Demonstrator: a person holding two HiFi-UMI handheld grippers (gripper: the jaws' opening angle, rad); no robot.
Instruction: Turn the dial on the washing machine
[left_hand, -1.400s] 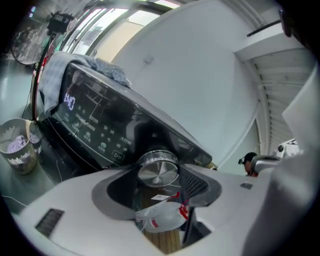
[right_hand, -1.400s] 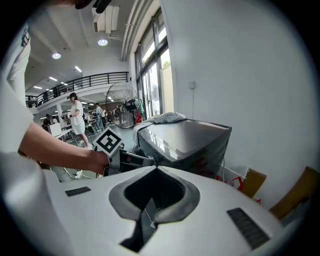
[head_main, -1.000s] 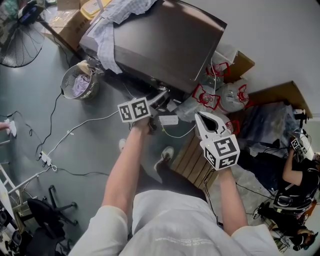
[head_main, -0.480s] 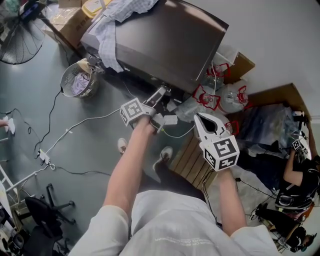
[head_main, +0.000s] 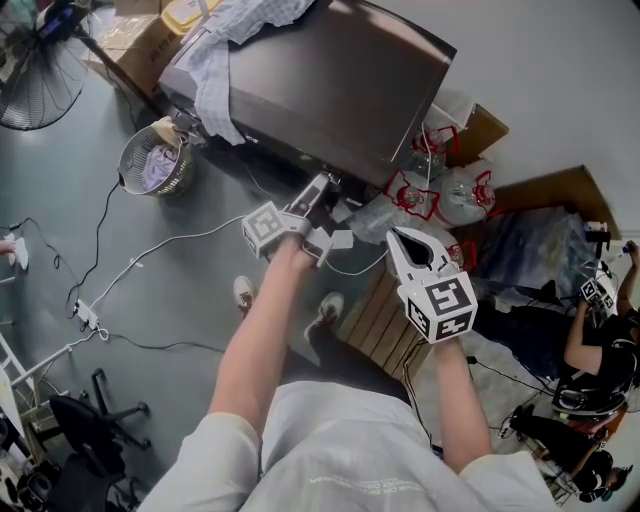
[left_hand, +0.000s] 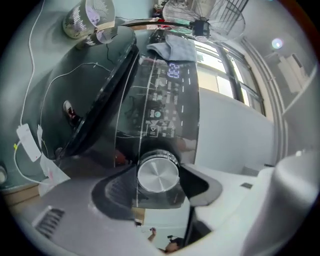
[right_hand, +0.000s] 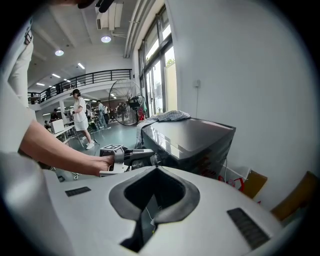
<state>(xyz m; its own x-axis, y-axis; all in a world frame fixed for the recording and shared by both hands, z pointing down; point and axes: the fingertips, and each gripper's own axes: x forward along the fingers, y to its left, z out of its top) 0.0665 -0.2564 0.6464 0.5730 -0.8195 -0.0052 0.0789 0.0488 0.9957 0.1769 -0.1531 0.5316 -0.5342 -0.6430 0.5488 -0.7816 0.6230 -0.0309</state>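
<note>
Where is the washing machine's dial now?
In the left gripper view, the dial sits low at centre, between the jaws of the left gripper, below the control panel.

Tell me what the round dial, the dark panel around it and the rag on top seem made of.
Dial: probably brushed metal or metallised plastic; silvery face with radial sheen, ridged rim. Panel: glossy dark plastic or glass; it shows reflections, lit digits glow through. Rag: soft woven cloth, lying crumpled in folds.
</note>
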